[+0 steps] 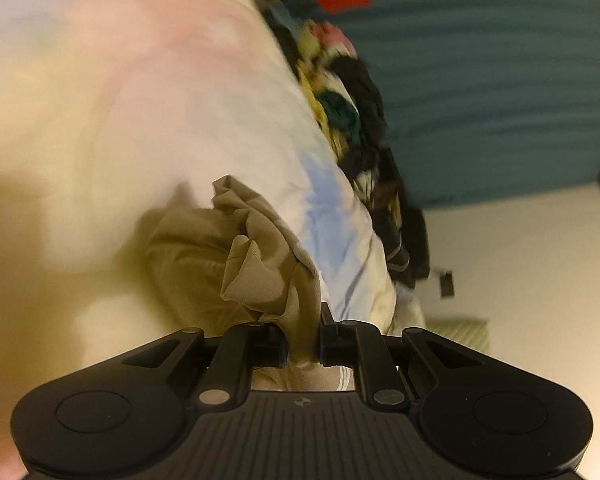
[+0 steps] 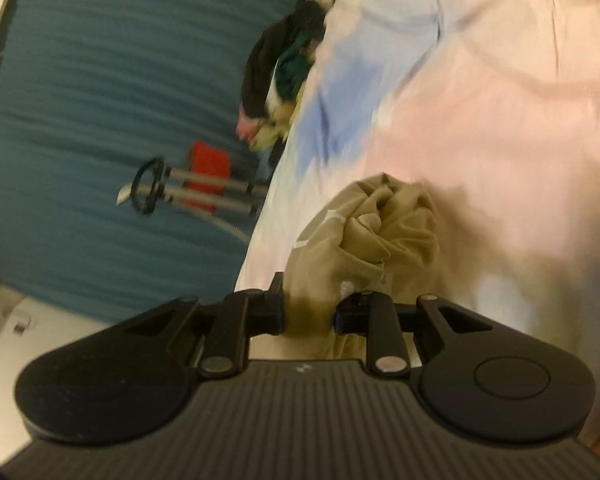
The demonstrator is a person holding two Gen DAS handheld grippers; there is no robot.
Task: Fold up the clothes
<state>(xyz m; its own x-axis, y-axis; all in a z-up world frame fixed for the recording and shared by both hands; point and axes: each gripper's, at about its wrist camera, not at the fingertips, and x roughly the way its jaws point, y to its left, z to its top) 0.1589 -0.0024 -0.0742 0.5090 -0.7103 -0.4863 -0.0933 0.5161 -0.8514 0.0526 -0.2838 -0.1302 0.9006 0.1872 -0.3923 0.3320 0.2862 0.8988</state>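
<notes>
A khaki garment (image 1: pixel 256 248) was held bunched between both tools above a bed sheet (image 1: pixel 140 100). The left tool (image 1: pixel 303 346) was clenched on one gathered edge of it, and the right tool (image 2: pixel 309 316) was clenched on another, the cloth pinched thick between each pair of jaws. Between the two grips the fabric was crumpled into deep, rounded folds rather than spread flat; how much of it rested on the sheet could not be told, since both views were blurred.

The main risk was judged to be a slip: the cloth was wadded in the jaws, and a layer could be pulled free if the tools were drawn apart quickly. A second risk was judged to be a wrong hold, since it could not be seen which edges were gripped, and a crooked fold would follow. The sheet beneath could also be snagged and dragged along.

The garment looked thin, matte and finely ribbed or woven, limp enough to collapse on itself; pale tape-like marks were seen on it in the right wrist view. The sheet was soft and lightly wrinkled, in washed pink, cream and blue. A pile of mixed clothes (image 1: pixel 364 128), dark and coloured, lay at the bed's edge before a teal ribbed curtain (image 1: pixel 500 80).
</notes>
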